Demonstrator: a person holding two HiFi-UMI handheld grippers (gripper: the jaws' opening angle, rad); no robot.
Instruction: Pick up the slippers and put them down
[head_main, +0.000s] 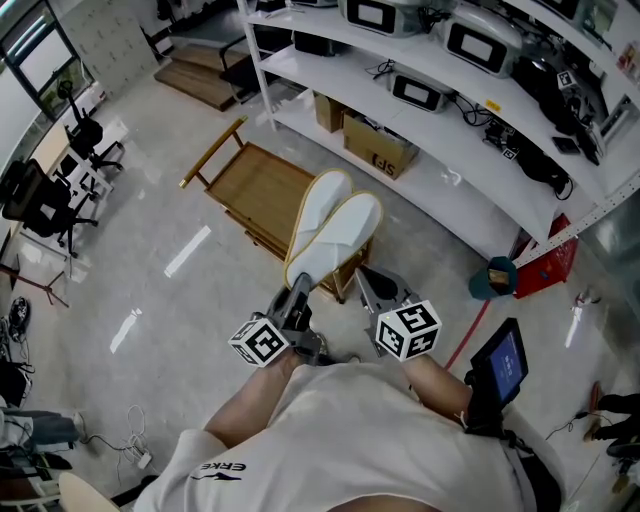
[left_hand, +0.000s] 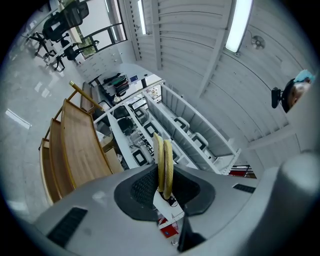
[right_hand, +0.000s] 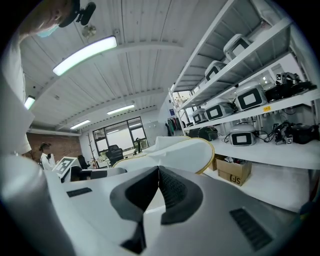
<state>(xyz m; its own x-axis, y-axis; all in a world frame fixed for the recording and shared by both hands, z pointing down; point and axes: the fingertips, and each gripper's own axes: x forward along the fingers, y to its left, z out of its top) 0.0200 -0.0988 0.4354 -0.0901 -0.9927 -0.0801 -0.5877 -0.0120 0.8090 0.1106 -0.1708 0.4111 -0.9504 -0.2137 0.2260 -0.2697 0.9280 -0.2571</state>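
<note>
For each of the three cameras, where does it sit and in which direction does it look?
Head view: on the person's head, looking steeply down at the wooden rack and shelves; shows the torso, left gripper and right gripper.
Left gripper view: on the left gripper, looking along jaws shut on the slippers; the person's head shows upper right.
Right gripper view: on the right gripper, looking along closed jaws toward the shelves; the shirt shows at left.
Shared: all three show the slippers.
</note>
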